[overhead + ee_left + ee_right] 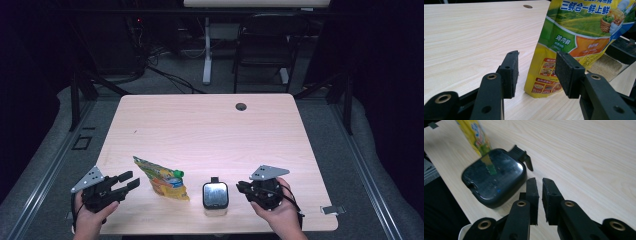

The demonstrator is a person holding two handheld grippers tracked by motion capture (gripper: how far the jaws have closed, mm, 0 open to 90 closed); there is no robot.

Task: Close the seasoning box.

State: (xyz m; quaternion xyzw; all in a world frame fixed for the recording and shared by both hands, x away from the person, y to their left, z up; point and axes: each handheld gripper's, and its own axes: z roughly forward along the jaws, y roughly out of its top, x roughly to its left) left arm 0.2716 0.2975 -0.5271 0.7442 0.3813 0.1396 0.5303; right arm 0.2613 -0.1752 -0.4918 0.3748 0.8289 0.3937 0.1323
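Pre-grasp, by the look of it: left tool [536,72] jaws apart, aimed at the yellow-green printed foil pouch [579,40] on the light wooden desk [210,130]. Right tool [539,195] jaws nearly together, empty, beside the black square lidded container [492,178]. Next move likely calls for closing the left tool on the pouch edge.

pouch [162,178] left of container [215,195], both on table [210,130] near edge
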